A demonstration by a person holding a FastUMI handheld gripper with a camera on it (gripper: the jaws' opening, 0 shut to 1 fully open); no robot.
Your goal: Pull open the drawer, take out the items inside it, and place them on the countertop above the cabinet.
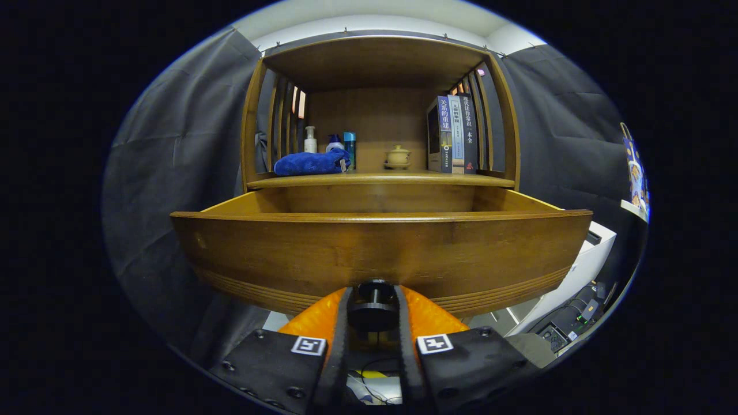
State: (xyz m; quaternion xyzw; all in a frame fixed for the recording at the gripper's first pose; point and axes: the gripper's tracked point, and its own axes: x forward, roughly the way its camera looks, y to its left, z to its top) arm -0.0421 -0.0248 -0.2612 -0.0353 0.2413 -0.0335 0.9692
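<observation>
A wooden drawer (380,253) stands pulled out toward me, its broad front panel just ahead of the fingers. Its dark round knob (373,308) sits between my fingers, and my gripper (373,305) is shut on it. The drawer's inside is hidden behind the front panel from this low angle. Above the drawer runs the wooden countertop (380,180) of the cabinet. On it lies a folded blue towel (311,163), beyond the fingers and to the left.
On the countertop stand a white pump bottle (310,140), two blue bottles (349,148), a small lidded teacup (398,157) and upright books (455,135). Slatted wooden sides and a roof enclose the shelf. White equipment (582,265) sits low on the right.
</observation>
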